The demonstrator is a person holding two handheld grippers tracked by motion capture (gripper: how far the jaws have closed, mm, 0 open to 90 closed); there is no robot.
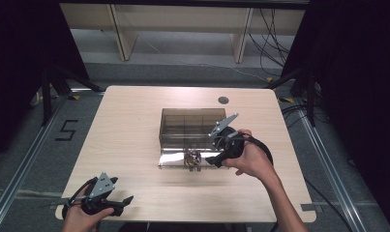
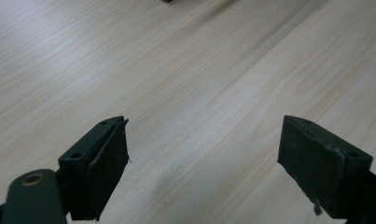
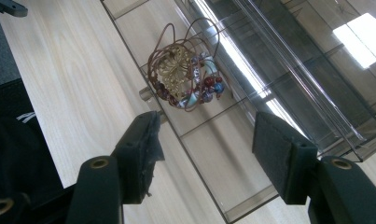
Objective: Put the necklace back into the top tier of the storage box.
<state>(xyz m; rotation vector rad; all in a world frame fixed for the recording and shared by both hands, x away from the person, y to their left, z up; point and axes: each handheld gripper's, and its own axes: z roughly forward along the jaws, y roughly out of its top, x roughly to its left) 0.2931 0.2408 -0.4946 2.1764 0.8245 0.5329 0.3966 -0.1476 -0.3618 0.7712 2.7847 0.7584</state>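
A smoky clear plastic box (image 1: 192,125) with several compartments stands mid-table. Its shallow drawer (image 1: 173,162) is pulled out toward the person. In the drawer lies a tangle of beaded wire jewellery (image 1: 193,157), brown wire with red and blue beads (image 3: 185,77). My right gripper (image 1: 212,153) hovers at the drawer's right end, open, with a bare drawer compartment (image 3: 213,163) between its jaws and the jewellery just beyond the tips (image 3: 209,140). My left gripper (image 1: 122,203) rests at the table's front left corner, open over bare wood (image 2: 204,149).
The light wooden table (image 1: 134,121) has a round cable hole (image 1: 223,100) at the back right. Bare wood spreads left of the box. Dark curtains flank the table, and a floor mark (image 1: 67,130) lies off its left edge.
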